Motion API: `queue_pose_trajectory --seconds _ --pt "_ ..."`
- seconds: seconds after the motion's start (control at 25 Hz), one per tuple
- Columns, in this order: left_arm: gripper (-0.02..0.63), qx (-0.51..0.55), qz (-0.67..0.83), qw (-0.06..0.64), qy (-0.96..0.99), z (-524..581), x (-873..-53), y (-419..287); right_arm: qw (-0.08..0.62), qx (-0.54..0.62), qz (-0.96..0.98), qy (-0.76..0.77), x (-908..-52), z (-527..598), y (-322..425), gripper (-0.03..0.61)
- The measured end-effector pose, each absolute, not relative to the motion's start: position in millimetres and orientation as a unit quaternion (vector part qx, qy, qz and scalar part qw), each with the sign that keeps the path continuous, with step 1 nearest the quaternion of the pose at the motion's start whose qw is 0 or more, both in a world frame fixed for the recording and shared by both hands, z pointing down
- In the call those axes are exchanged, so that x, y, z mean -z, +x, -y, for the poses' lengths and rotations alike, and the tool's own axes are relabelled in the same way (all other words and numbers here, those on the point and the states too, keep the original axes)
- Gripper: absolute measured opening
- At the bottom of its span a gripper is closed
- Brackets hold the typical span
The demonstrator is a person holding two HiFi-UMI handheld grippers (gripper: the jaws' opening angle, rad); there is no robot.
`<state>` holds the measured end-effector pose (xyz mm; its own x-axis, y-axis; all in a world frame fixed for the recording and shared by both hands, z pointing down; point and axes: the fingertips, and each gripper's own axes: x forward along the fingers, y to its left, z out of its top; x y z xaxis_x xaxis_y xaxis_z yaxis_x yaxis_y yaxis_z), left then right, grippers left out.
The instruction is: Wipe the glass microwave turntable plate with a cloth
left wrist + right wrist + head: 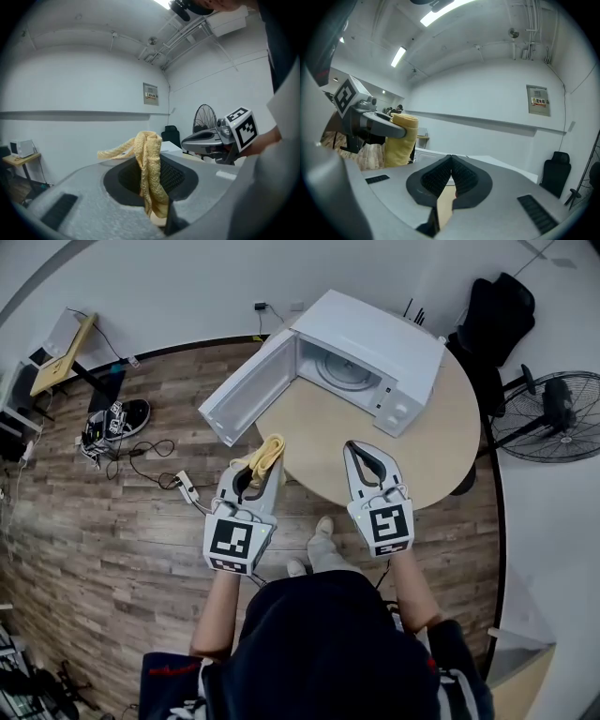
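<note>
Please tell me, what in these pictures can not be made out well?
- The turntable plate: head view, partly under the roof of the microwave; too small to judge clean or dirty.
- The control panel: head view, too small to read.
- The lower end of the cloth: left gripper view, hidden between the jaws of the left gripper.

The left gripper and right gripper are moulded pale grey, with black-and-white marker cubes; a dark top is worn.
</note>
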<state>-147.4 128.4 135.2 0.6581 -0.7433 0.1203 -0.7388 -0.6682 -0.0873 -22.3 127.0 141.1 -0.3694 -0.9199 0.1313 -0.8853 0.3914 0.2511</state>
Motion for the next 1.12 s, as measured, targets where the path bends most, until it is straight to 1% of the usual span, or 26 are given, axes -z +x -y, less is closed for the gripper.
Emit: queue_pose_trajectory --seconds 0.56,0.92,1.12 --pt "0.06 0.103 -0.406 0.018 -0.908 -32.4 -144.4 -87.1 0.132 0.068 0.84 0.523 -148.6 -22.3 22.5 0.009" --pt "0.06 0.125 -0.394 0.021 -0.911 -6.6 -155.5 -43.3 0.138 0.038 0.849 0.509 -175.5 8.9 49.6 0.009" --pt "0.06 0.137 -0.389 0.008 -0.911 6.9 -171.0 -35.6 0.148 0.02 0.847 0.511 -193.0 18.7 59.7 0.009"
